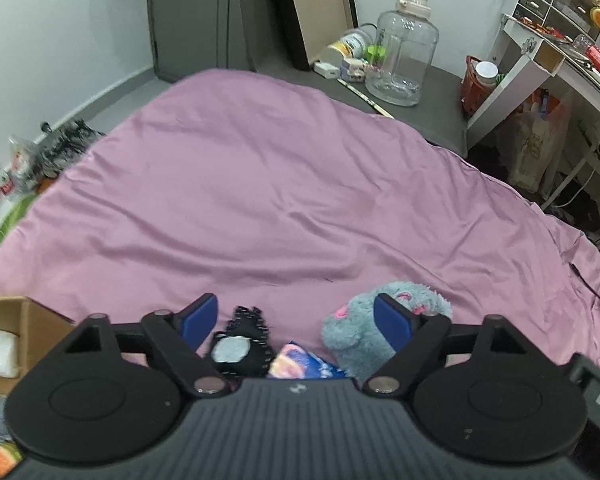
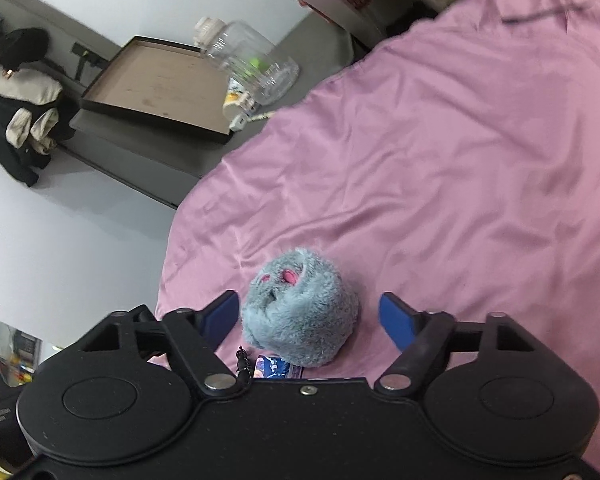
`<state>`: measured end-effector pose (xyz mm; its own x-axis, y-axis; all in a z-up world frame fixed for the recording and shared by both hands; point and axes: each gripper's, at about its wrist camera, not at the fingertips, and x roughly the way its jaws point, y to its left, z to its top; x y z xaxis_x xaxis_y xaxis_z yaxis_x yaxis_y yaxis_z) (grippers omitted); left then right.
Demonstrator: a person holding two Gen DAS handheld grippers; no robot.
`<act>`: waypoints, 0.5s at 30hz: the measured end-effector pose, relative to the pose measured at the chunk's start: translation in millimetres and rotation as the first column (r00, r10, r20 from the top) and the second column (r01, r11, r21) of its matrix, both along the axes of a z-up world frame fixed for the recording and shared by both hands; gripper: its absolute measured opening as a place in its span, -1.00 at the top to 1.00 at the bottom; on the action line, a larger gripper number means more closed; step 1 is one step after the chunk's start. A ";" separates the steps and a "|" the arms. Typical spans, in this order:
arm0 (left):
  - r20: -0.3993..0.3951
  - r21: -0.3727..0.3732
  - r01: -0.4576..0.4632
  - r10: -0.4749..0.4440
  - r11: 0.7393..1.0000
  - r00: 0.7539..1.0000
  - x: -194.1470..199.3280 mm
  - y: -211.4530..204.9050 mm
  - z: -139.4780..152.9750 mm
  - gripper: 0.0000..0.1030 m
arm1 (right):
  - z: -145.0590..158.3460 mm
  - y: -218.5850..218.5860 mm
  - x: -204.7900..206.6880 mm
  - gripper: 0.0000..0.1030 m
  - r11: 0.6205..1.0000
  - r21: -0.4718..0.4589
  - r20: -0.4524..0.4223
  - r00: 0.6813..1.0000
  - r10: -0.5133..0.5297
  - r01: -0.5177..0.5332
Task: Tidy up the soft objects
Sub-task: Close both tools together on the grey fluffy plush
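Left gripper [image 1: 296,322]: wide, over black toy [image 1: 240,344], lower centre.
Right gripper [image 2: 308,316]: wide, around grey plush [image 2: 300,316], not touching.
Bed [image 1: 260,200]: pink sheet.

A bed [image 1: 260,184] spread with a wrinkled pink satin sheet [image 2: 440,152] carries the things; on its near edge lie a fluffy grey-blue plush [image 2: 300,320] with pink spots, a black beaded piece with a pale patch [image 1: 240,344] and a small blue-and-pink printed item [image 1: 300,366], close together; the remaining sheet is bare.
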<state>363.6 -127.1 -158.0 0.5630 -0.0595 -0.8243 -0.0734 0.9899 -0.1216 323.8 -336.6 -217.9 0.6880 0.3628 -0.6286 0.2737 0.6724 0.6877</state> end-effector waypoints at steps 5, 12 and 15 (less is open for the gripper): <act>-0.042 -0.053 0.020 -0.022 0.998 0.999 13.8 -6.4 -13.6 -0.37 | -16.3 -1.3 8.9 -0.27 0.997 0.073 -0.034 0.999 0.004 -0.001; -0.095 -0.121 0.032 -0.044 0.992 0.995 31.3 -14.8 -27.3 -0.29 | -32.7 -1.9 18.9 0.01 0.993 0.121 -0.059 0.998 0.009 -0.002; -0.103 -0.152 0.035 -0.051 0.988 0.993 34.5 -16.7 -30.6 -0.29 | -37.4 -2.6 21.1 0.10 0.992 0.127 -0.071 0.997 0.007 0.002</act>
